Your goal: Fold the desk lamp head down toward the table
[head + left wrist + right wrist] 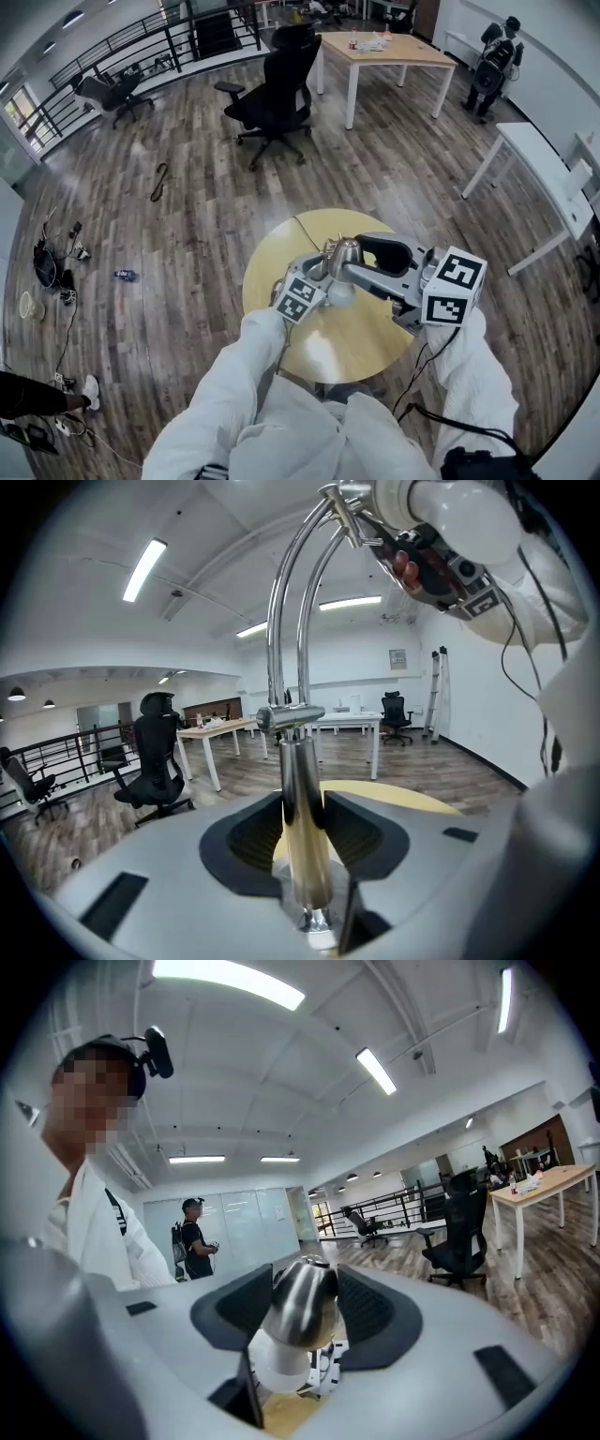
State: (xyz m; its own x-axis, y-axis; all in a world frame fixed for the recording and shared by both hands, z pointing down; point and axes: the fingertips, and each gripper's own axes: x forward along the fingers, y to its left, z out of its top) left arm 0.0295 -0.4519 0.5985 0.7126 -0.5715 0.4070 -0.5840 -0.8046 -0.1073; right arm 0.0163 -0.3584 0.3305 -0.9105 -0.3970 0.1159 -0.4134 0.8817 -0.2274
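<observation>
Round yellow table [352, 347]; desk lamp [343, 253] near centre, off rim.

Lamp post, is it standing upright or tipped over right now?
Upright. In the left gripper view the chrome post rises vertically from the yellow table, with no lean to either side.

Your head view looks steeply down from above onto the round table [272, 262], with the floor all around. Your left gripper view sits low, hard against the lamp post [302, 836], facing across the room and upward. Your right gripper view sits close on the lamp head [302, 1302], facing back toward you. All three share the round table.
</observation>
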